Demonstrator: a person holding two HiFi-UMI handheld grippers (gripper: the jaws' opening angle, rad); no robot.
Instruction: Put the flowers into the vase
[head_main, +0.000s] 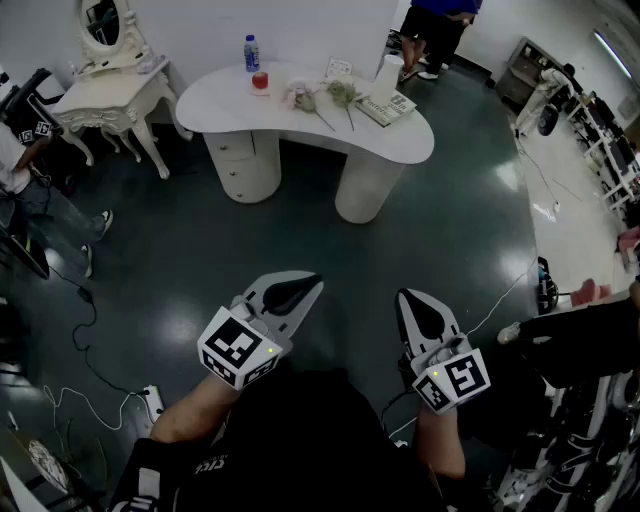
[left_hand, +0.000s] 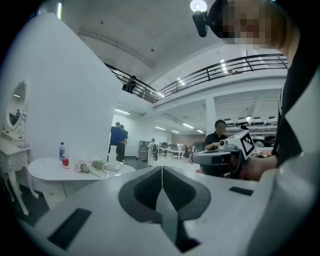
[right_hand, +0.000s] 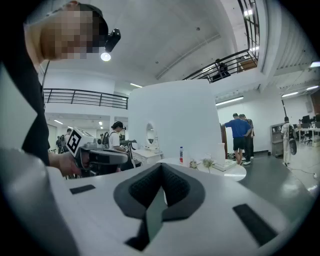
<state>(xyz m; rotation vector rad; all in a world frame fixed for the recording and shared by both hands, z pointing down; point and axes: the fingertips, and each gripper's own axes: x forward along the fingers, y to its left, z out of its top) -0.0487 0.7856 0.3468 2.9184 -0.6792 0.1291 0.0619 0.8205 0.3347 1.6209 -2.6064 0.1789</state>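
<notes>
Left gripper (head_main: 290, 295), right gripper (head_main: 418, 318): jaws pressed together, nothing held, well short of white table (head_main: 230, 110).
Head view: shows flowers (head_main: 320, 98) lying on table, just beside tall white vase (head_main: 385, 75). Task unstarted; approach, pick, insertion all left.
Left gripper view: flowers (left_hand: 92, 166) tiny on table.
Right gripper view: same; vase hard to pick out on table.

I see a white table (head_main: 300, 140) on a dark teal, glossy floor (head_main: 250, 250). Flowers (head_main: 300, 97): pale pink heads, green stems. Vase (head_main: 386, 75): white. Bottle (head_main: 251, 52): clear, blue label. Cup (head_main: 260, 81): red. Left tongs (head_main: 312, 283) and right tongs (head_main: 403, 296): light grey shells, black pads. Left cube (head_main: 238, 347) and right cube (head_main: 452, 378): black-and-white square markers.
</notes>
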